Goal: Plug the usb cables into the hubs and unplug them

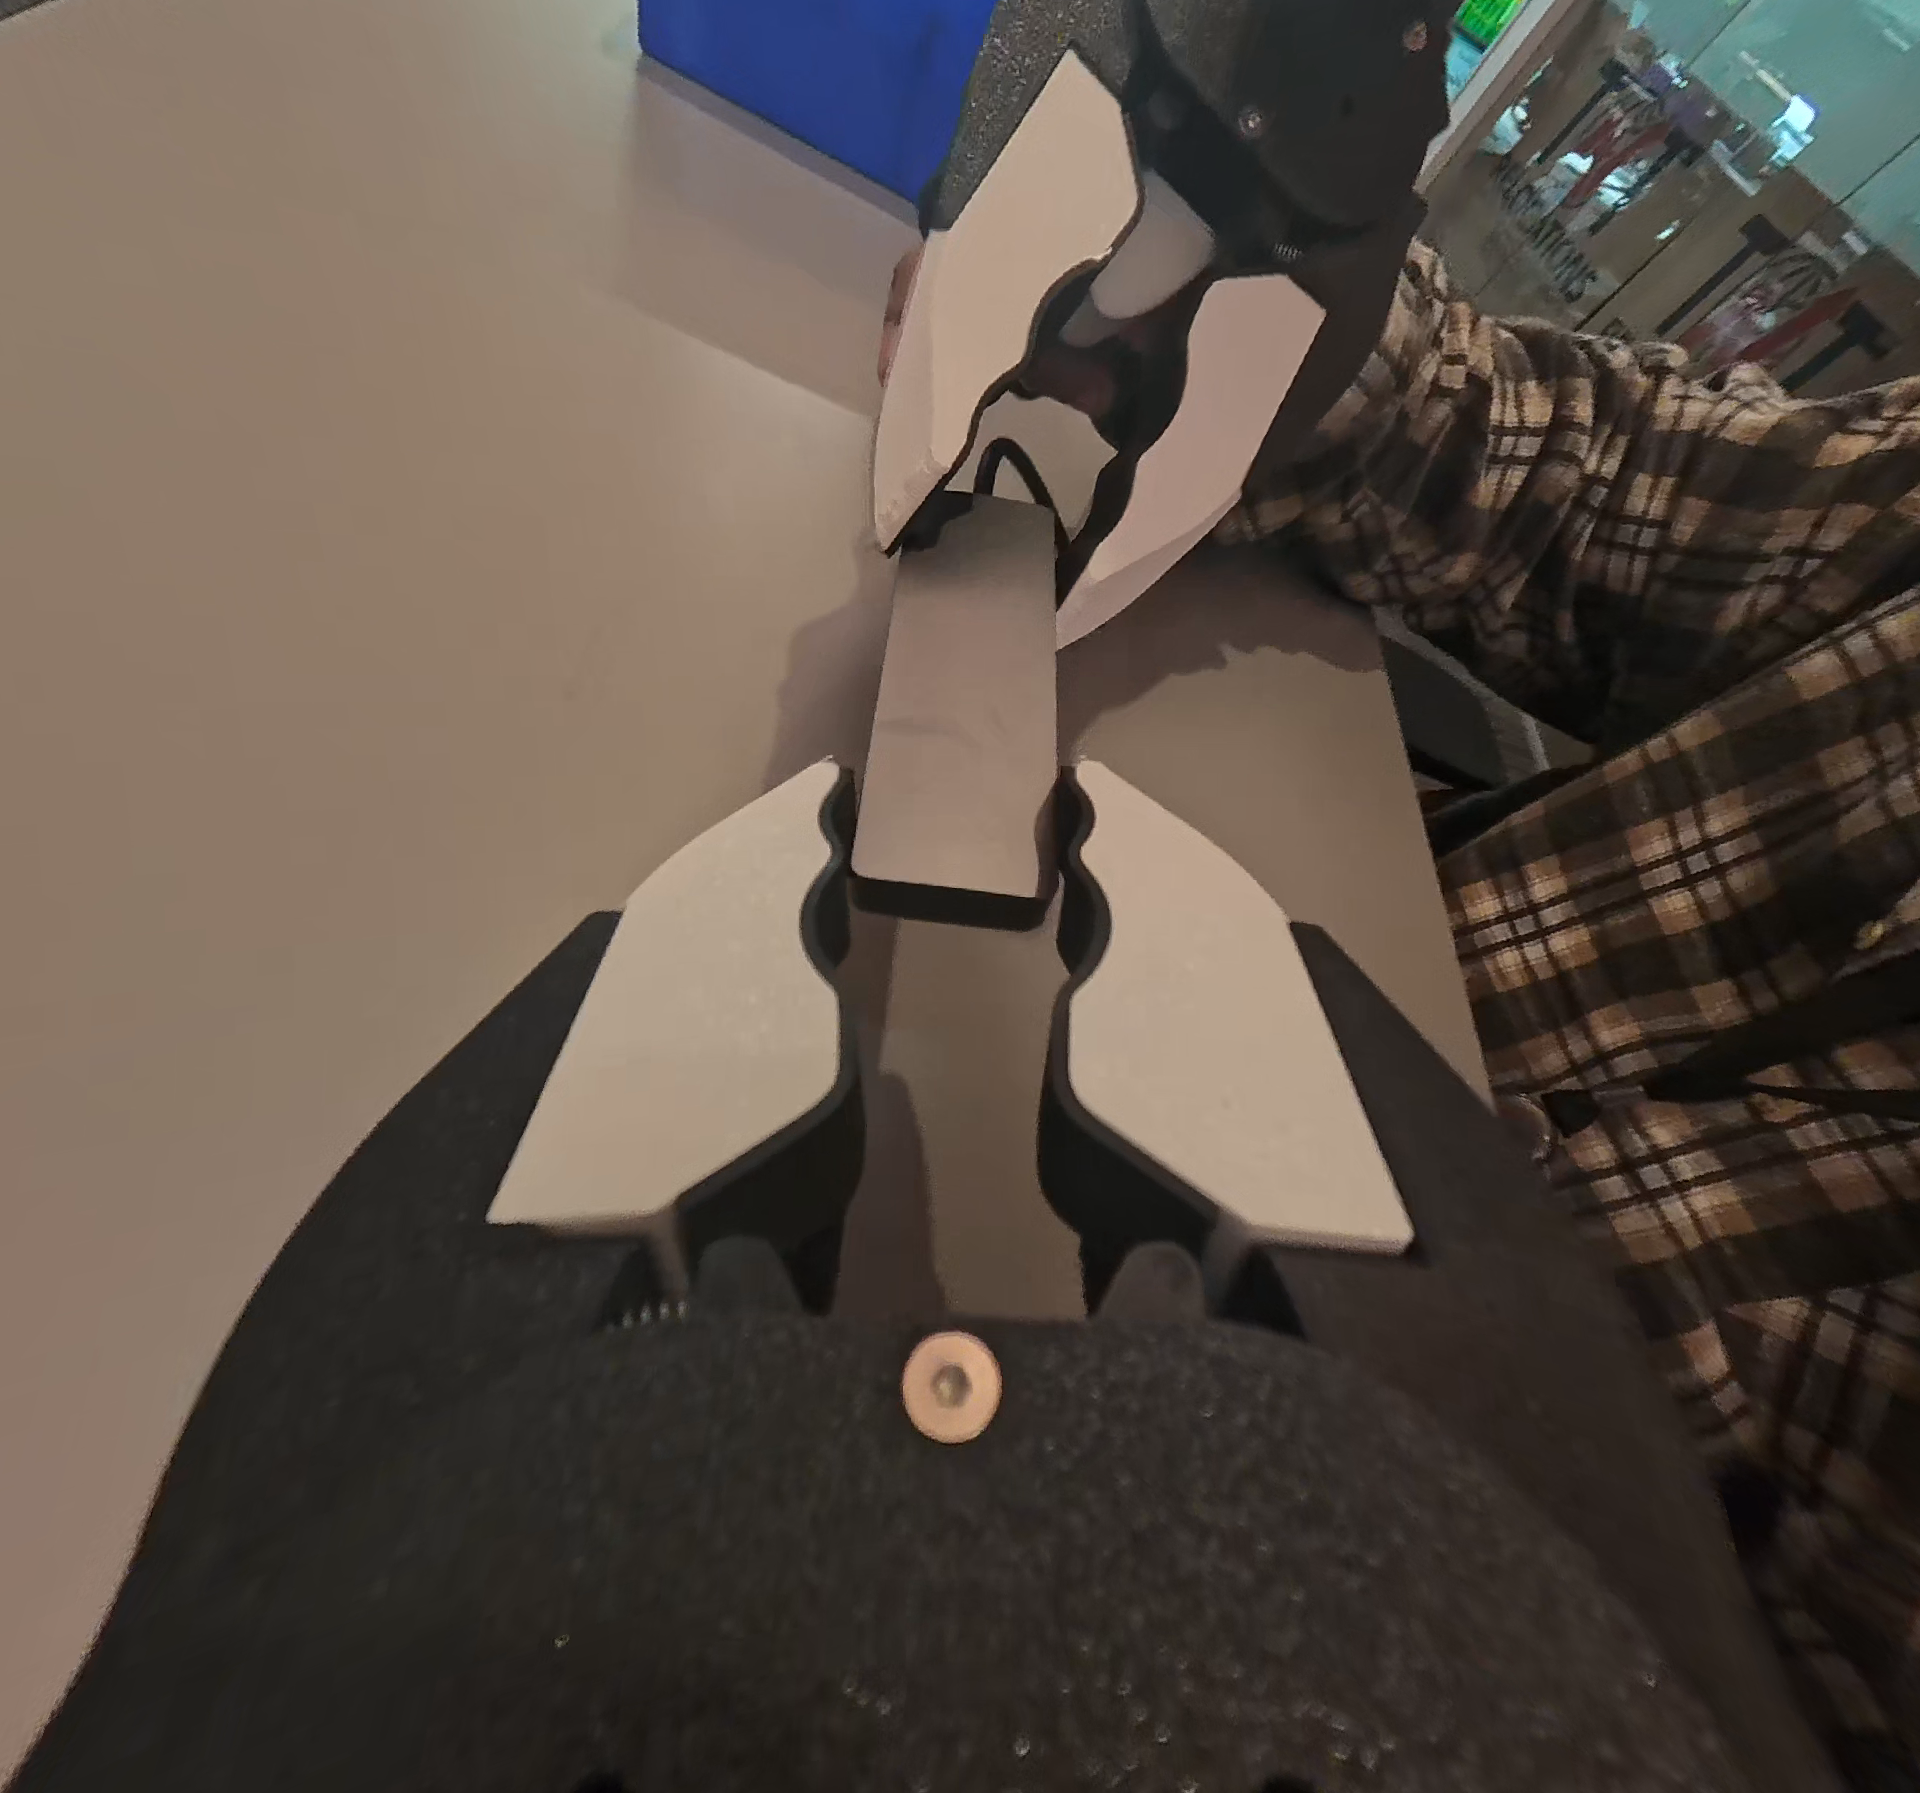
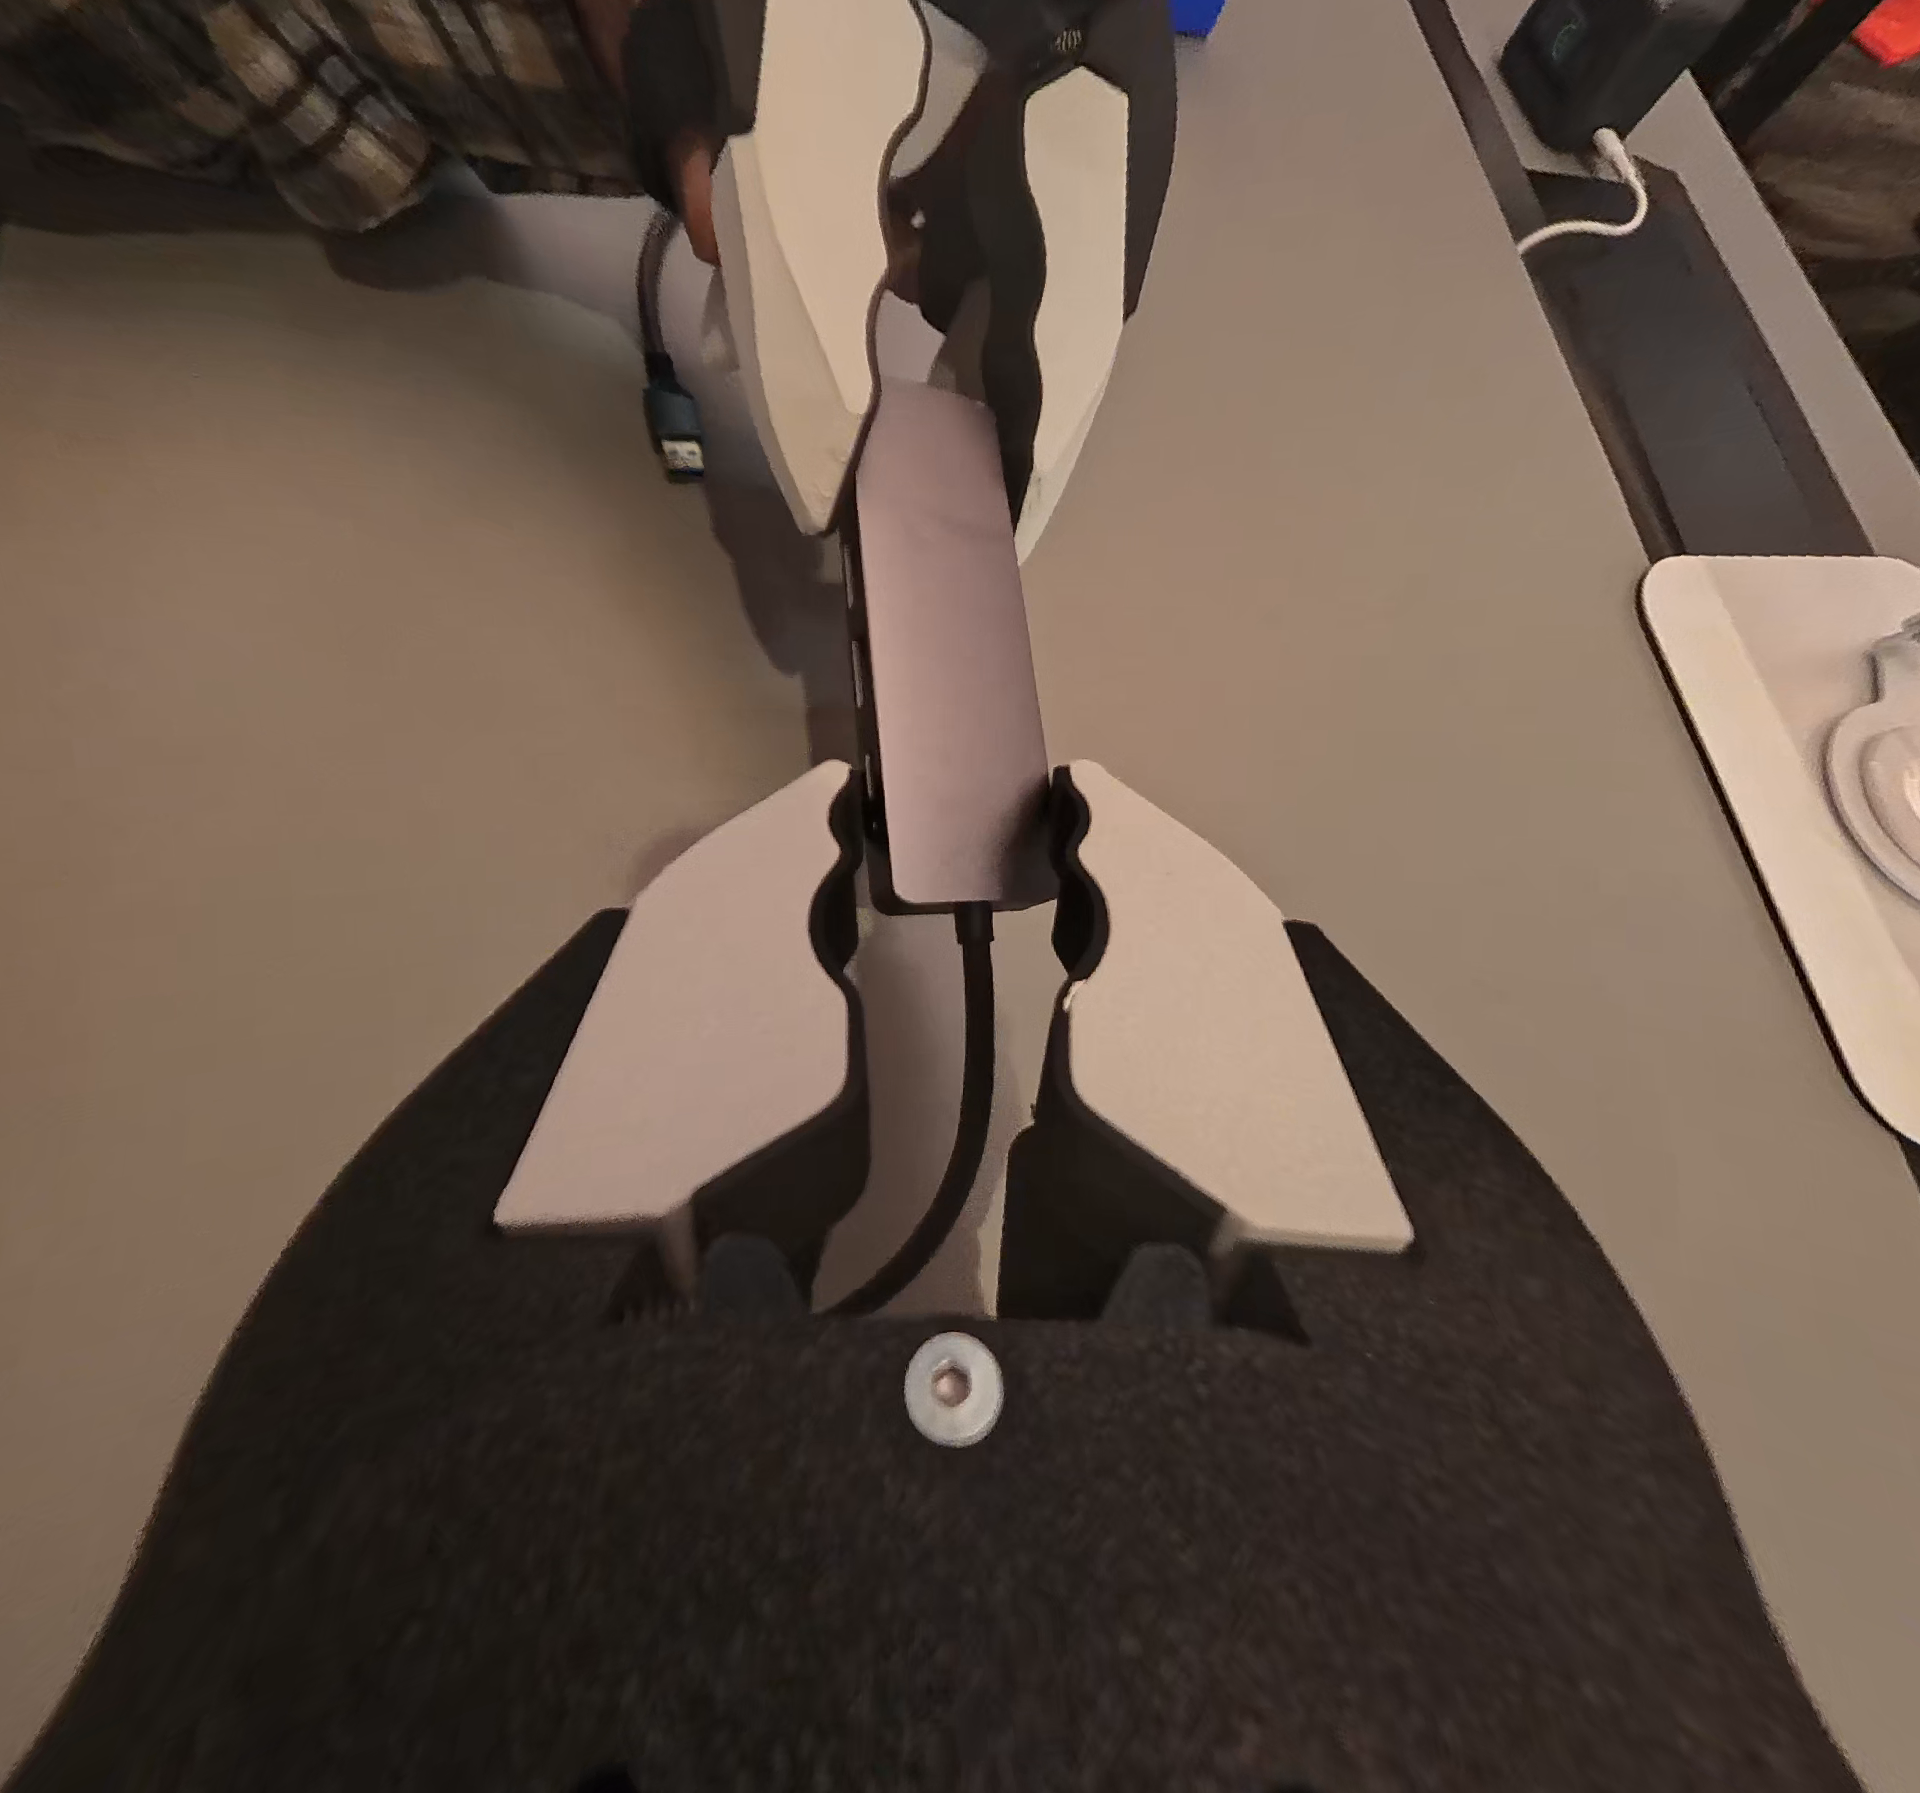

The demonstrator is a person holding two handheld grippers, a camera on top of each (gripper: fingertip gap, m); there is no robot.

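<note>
Straight ahead of my left gripper (image 1: pixel 956 813), the hub (image 1: pixel 961 704) runs lengthwise away, my fingers clamped on its near end, my right gripper (image 1: pixel 987 538) on the far one. Right wrist view: right gripper (image 2: pixel 961 808) pinches the hub's (image 2: pixel 951 663) cable end; a loose usb plug (image 2: pixel 677 439) lies left of the hub, nearer my left gripper (image 2: pixel 925 486).

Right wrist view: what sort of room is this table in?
Probably an office or lab workspace: a plain grey table, a black charger block with a white cable, and glass partitions behind.
</note>
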